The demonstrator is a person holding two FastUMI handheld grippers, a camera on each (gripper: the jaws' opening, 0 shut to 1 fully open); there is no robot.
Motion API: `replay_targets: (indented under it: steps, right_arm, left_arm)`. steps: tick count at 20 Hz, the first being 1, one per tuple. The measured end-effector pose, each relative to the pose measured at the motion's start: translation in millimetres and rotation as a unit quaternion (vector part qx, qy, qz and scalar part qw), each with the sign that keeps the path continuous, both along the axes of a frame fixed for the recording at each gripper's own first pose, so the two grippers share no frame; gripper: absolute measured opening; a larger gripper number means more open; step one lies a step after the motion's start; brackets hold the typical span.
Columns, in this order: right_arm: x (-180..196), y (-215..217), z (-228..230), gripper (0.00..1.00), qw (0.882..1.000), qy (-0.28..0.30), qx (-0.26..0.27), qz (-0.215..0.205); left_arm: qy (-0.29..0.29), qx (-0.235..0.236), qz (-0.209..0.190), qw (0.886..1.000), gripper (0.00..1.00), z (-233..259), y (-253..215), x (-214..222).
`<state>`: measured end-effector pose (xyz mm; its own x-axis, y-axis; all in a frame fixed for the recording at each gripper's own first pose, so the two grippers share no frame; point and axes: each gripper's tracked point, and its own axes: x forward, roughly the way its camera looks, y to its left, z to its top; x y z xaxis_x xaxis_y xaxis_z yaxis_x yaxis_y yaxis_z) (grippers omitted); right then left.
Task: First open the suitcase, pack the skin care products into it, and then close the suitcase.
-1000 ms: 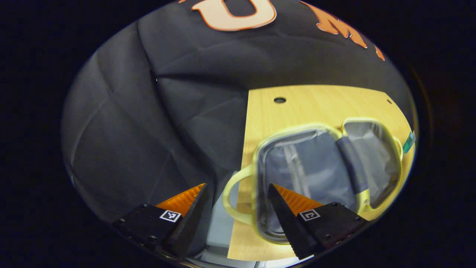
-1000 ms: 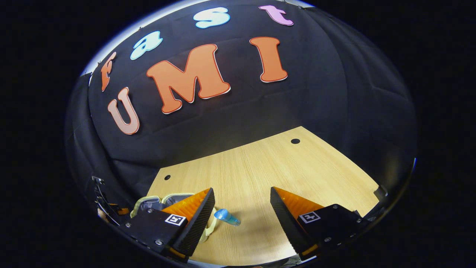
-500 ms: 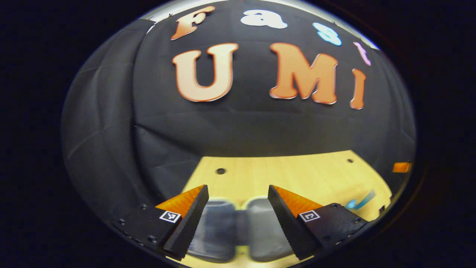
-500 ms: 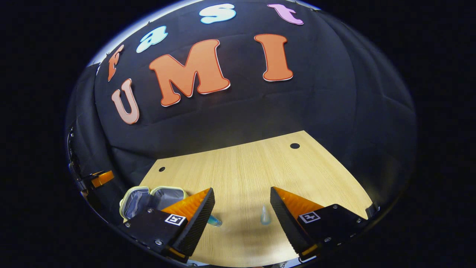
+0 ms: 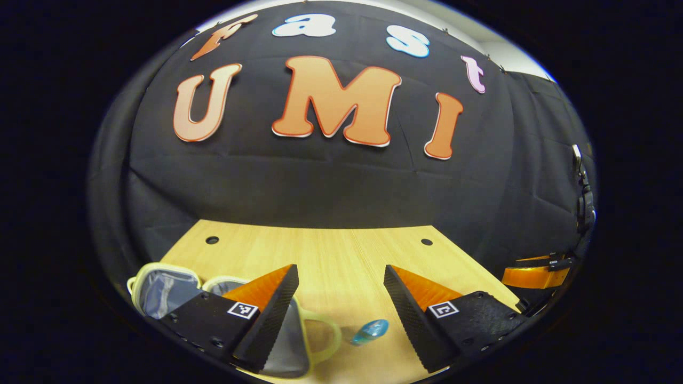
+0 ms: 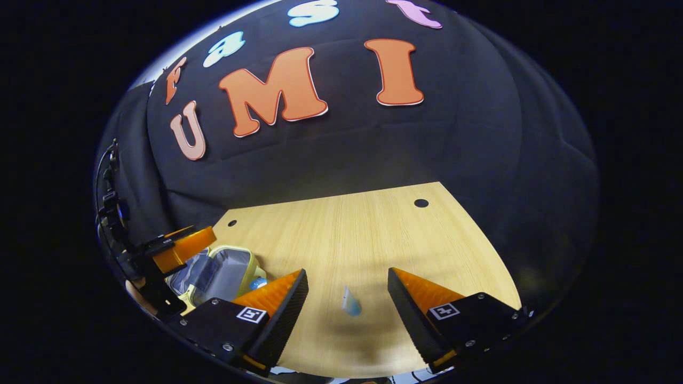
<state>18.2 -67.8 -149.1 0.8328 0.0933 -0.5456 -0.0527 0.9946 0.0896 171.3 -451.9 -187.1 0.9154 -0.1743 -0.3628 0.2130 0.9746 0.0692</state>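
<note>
The suitcase (image 5: 165, 288) lay open on the surface (image 5: 331, 250) at seven o'clock. A blue bottle (image 5: 369, 331) and a small tube (image 6: 350, 304) waited outside it, unpacked. Both the left hand-held gripper (image 5: 340, 320) and the right hand-held gripper (image 6: 347, 325) were spread wide, holding nothing; packing and closing remained.

Both tools are held low and level, each pointing forward with its two fingers spread wide and nothing between them. In the left gripper view the left tool (image 5: 341, 309) shows both fingers (image 5: 267, 314) apart at the bottom, touching nothing; the right tool (image 5: 533, 274) shows at the far right edge, well apart from it. In the right gripper view the right tool (image 6: 347, 314) likewise has its fingers (image 6: 421, 314) parted and empty, and the left tool (image 6: 176, 250) sits at the far left edge. The hands holding them cannot be made out.
</note>
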Motion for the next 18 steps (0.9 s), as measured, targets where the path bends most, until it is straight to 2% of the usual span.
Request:
replay_targets:
  steps: [3,6,11,16,17,18]
  right_arm:
    - [-2,-17,-1,0.95,1.000,0.009,-0.002,0.001]
    - [-6,-36,-4,0.95,1.000,0.014,-0.010,-0.002]
    - [-16,-59,-18,0.95,0.999,0.040,-0.015,-0.016]
    - [-26,-74,-30,0.95,0.998,0.062,-0.026,-0.020]
    - [-27,-74,-32,0.95,0.997,0.068,-0.024,-0.020]
    - [-28,-75,-33,0.95,0.997,0.072,-0.024,-0.021]
  left_arm:
    - [0.025,0.003,0.002,1.000,1.00,-42,-25,2]
    - [0.044,0.027,0.011,0.999,1.00,-77,-32,3]
    - [0.087,0.038,0.030,0.995,0.99,-136,-26,2]
    - [0.117,0.087,0.026,0.989,0.99,-183,-22,-5]
    - [0.119,0.091,0.037,0.988,0.94,-192,-18,-6]
    - [0.121,0.094,0.050,0.987,0.86,-197,-15,-8]
